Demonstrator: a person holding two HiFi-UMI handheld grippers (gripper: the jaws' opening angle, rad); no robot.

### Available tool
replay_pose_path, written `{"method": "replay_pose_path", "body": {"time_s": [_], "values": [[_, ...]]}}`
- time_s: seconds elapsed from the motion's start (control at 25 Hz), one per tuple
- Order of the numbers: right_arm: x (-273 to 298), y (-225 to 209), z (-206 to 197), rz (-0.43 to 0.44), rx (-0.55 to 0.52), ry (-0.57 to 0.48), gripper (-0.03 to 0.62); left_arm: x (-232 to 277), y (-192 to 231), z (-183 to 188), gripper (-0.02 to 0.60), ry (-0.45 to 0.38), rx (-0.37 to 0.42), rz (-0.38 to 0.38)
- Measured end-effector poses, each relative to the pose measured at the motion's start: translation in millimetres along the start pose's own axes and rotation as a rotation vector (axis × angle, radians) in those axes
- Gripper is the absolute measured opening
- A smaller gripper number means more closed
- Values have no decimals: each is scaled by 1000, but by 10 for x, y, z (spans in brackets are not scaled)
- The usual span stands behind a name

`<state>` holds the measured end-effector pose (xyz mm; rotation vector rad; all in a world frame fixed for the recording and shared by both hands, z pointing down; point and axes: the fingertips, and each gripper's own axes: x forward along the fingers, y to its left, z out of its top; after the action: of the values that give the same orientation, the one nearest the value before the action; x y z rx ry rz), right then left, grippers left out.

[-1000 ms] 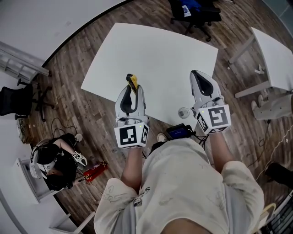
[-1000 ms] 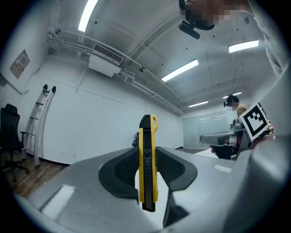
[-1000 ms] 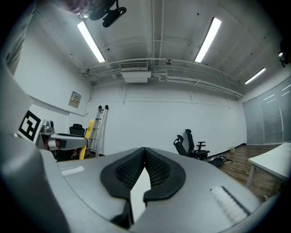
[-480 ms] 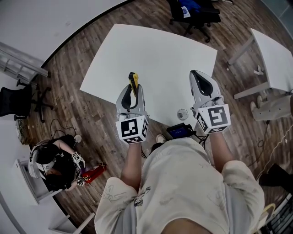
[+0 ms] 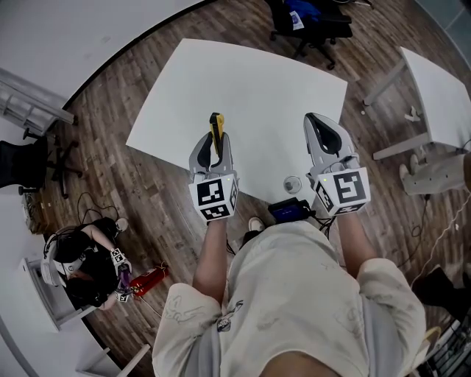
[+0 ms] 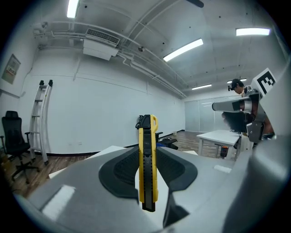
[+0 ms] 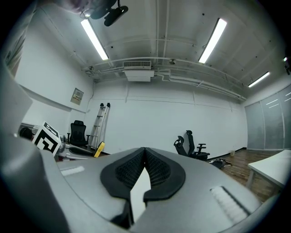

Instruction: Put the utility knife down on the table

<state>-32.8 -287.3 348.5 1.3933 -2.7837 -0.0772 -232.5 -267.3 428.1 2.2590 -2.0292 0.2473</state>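
A yellow and black utility knife (image 6: pixel 148 159) stands on edge between the black pads of my left gripper (image 6: pixel 146 152), which is shut on it. In the head view the left gripper (image 5: pixel 214 151) hovers over the near edge of the white table (image 5: pixel 243 96), and the utility knife (image 5: pixel 215 125) pokes out past the fingertips. My right gripper (image 5: pixel 321 132) hangs over the table's near right part. Its jaws meet at the tips in the right gripper view (image 7: pixel 144 154) with nothing between them. The knife's yellow tip (image 7: pixel 98 149) also shows at the left of that view.
A small round object (image 5: pixel 293 182) and a dark device (image 5: pixel 287 212) sit by the table's near edge. Office chairs (image 5: pixel 313 18) stand beyond the far side. A second white table (image 5: pixel 441 88) is at the right. A seated person (image 5: pixel 81 265) is on the floor to the left.
My left gripper has sunk toward the table with the knife and tipped a little downward. The right gripper has stayed put.
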Motion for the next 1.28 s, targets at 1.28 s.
{"method": "replay_pose_path", "body": {"time_s": [1.28], "values": [[-20,73,-27,-9,-3,19,6,472,168,-858,135,241,6,-14]]}}
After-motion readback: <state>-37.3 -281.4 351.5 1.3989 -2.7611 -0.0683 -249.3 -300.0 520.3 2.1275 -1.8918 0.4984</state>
